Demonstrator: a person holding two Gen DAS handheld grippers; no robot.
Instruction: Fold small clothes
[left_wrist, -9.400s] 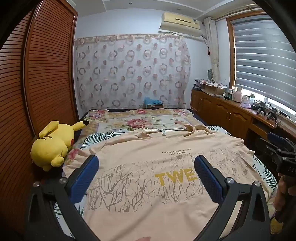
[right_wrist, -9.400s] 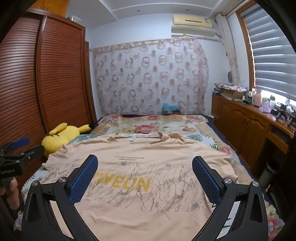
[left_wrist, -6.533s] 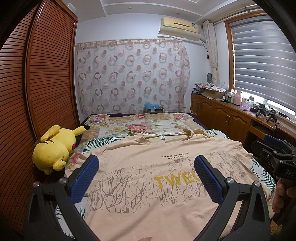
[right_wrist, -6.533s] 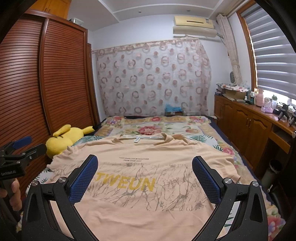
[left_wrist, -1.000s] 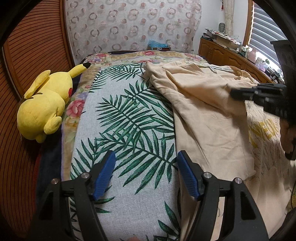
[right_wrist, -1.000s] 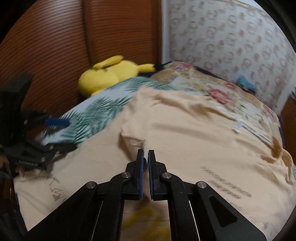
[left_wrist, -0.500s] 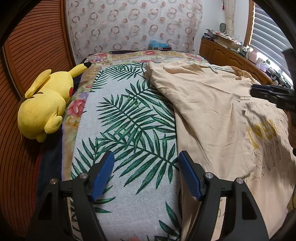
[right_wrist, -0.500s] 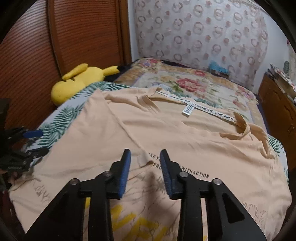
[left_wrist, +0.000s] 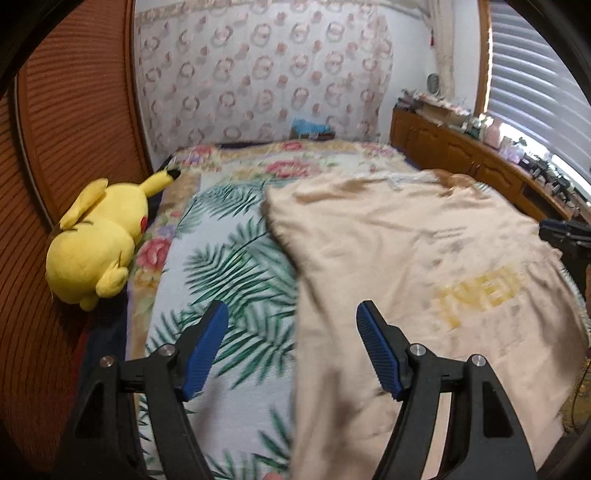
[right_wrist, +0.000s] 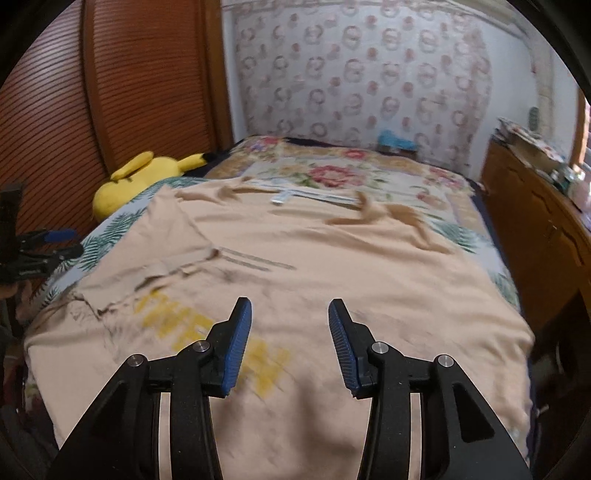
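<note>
A peach T-shirt (right_wrist: 351, 266) with yellow lettering lies on the bed, its left side and sleeve (right_wrist: 170, 236) folded inward over the chest. It also shows in the left wrist view (left_wrist: 406, 258). My left gripper (left_wrist: 293, 343) is open and empty above the shirt's folded left edge. My right gripper (right_wrist: 290, 339) is open and empty above the shirt's lower middle. The left gripper shows at the left edge of the right wrist view (right_wrist: 48, 240), and the right gripper at the right edge of the left wrist view (left_wrist: 565, 236).
A yellow plush toy (left_wrist: 99, 236) lies at the bed's left edge against the wooden wardrobe (left_wrist: 66, 110). The palm-leaf bedspread (left_wrist: 229, 266) is bare left of the shirt. A wooden cabinet (right_wrist: 543, 229) runs along the right side.
My right gripper has opened wider and pulled back toward the hem. The left gripper has tilted up and shifted right over the folded edge. The fold stays in place.
</note>
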